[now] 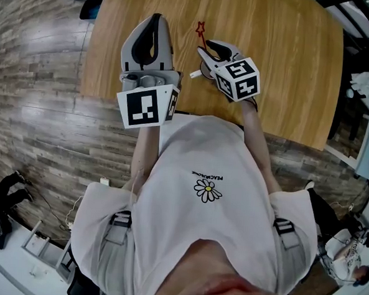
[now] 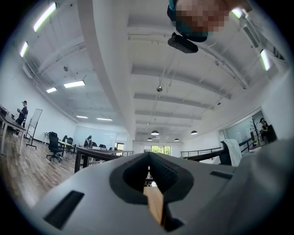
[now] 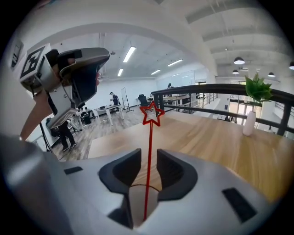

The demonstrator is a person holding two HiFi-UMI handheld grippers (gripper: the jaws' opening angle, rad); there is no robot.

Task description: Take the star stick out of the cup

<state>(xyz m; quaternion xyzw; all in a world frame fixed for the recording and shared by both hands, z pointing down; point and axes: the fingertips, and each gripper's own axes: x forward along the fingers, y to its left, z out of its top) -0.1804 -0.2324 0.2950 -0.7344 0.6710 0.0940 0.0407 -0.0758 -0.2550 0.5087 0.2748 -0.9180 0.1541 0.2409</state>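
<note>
Okay, quick status from my end. The right gripper (image 3: pixel 149 158) has its dark-padded jaws released and only partly spread. The thin red stick with the outlined star on top (image 3: pixel 150 131) stands upright in the gap between them, with a sliver of daylight on each side, so the pads aren't pinching it. The stick's foot is down in the pale round cup (image 3: pixel 133 206) right below the jaws, so it's not out.

In the head view that cup sits under the right gripper (image 1: pixel 209 52) on the light wooden table (image 1: pixel 290 57), closer to the 6 o'clock edge than the far one. The star pokes out toward 11 o'clock.

The left gripper (image 1: pixel 156 20) is clenched tip to tip on nothing, hanging at 9 o'clock of the right one, above the table's left side.

Bare wood runs toward 12 and 3 o'clock. A white vase with a green plant (image 3: pixel 250 120) stands toward 2 o'clock in the right gripper view, well apart.
</note>
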